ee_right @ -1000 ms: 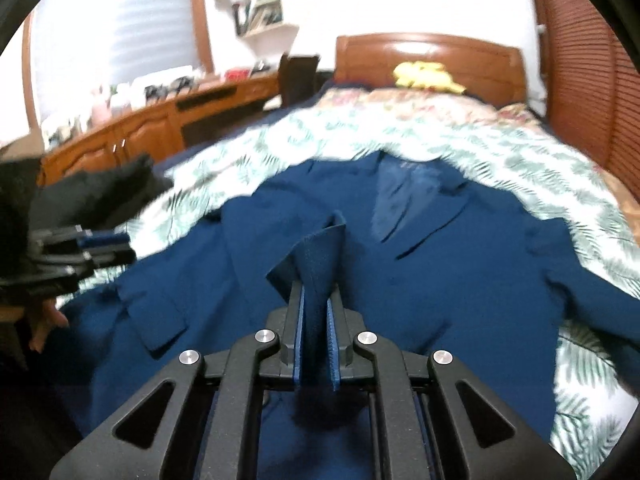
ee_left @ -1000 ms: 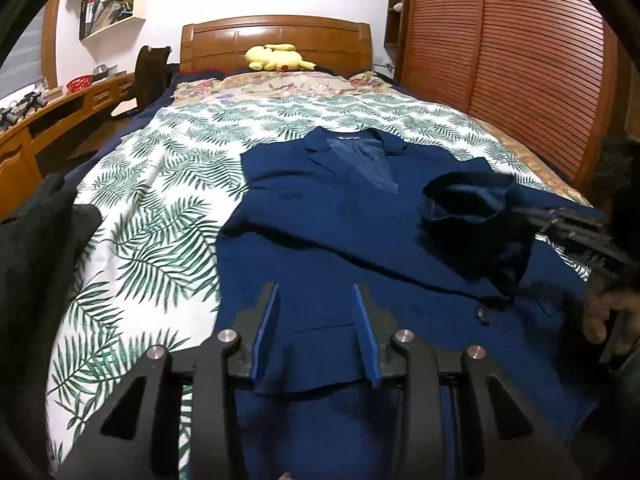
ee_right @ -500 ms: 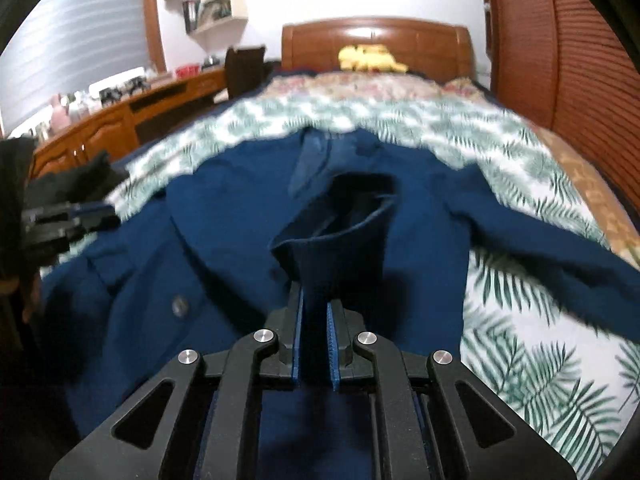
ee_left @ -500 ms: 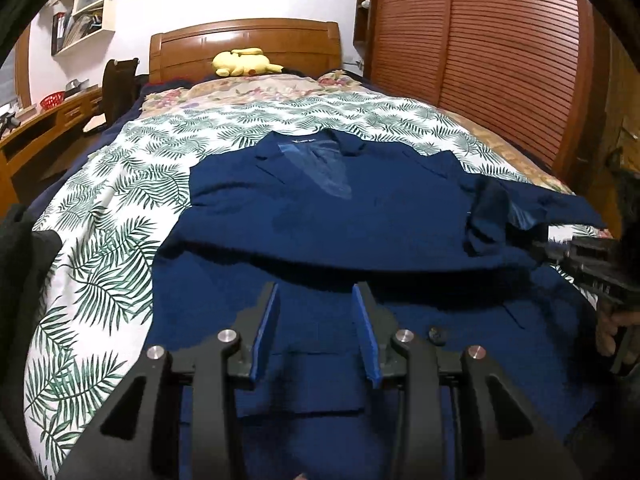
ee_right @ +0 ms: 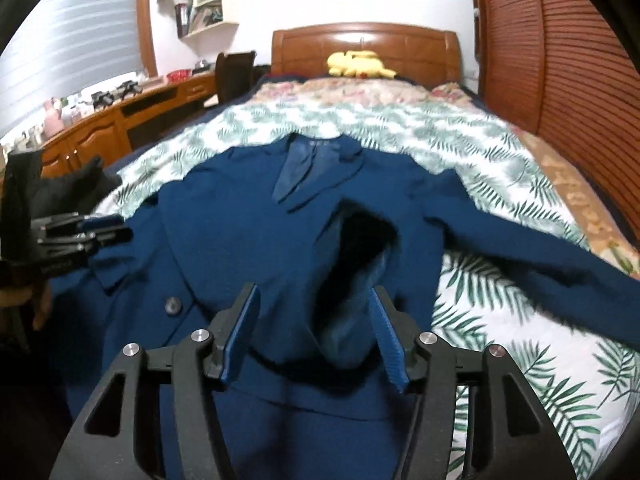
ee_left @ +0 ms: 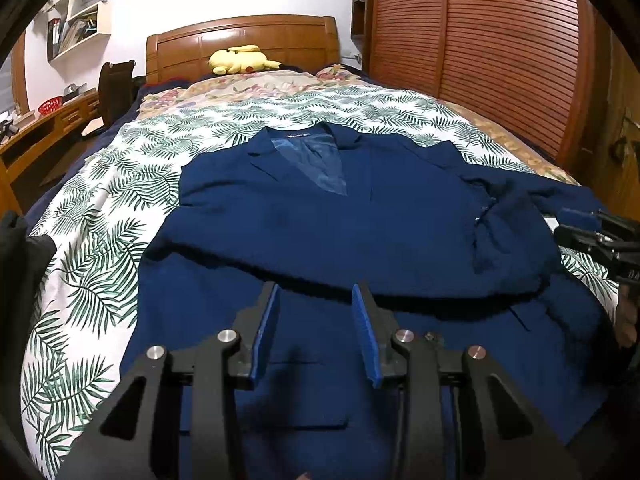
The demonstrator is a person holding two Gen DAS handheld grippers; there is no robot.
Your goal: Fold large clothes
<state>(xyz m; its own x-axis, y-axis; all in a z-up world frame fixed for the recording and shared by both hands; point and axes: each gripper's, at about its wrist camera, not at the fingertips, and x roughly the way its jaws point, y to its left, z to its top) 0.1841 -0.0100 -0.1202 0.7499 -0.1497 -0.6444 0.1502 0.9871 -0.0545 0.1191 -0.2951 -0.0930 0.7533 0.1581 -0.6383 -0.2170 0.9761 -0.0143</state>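
Note:
A navy jacket (ee_left: 320, 216) lies face up on the leaf-print bedsheet (ee_left: 100, 248), collar toward the headboard. One sleeve (ee_left: 400, 272) is folded across its front, and its cuff (ee_right: 352, 276) lies loose between my right gripper's (ee_right: 315, 292) jaws, which are opening; the pads do not press it. That gripper also shows at the right edge in the left wrist view (ee_left: 588, 228). My left gripper (ee_left: 314, 292) hovers open over the jacket's lower front with nothing between its fingers. The other sleeve (ee_right: 540, 256) stretches out to the right.
A yellow plush toy (ee_left: 240, 60) rests by the wooden headboard (ee_left: 248, 36). Slatted wardrobe doors (ee_left: 500, 48) run along the right side of the bed. A wooden desk (ee_right: 100, 128) and chair (ee_right: 234, 74) stand at the left, with dark clothes (ee_right: 72, 188) heaped near the bed's corner.
My right gripper carried the sleeve cuff rightward across the jacket's front, then its jaws parted and released it. My left gripper shifted sideways along the lower front, still open.

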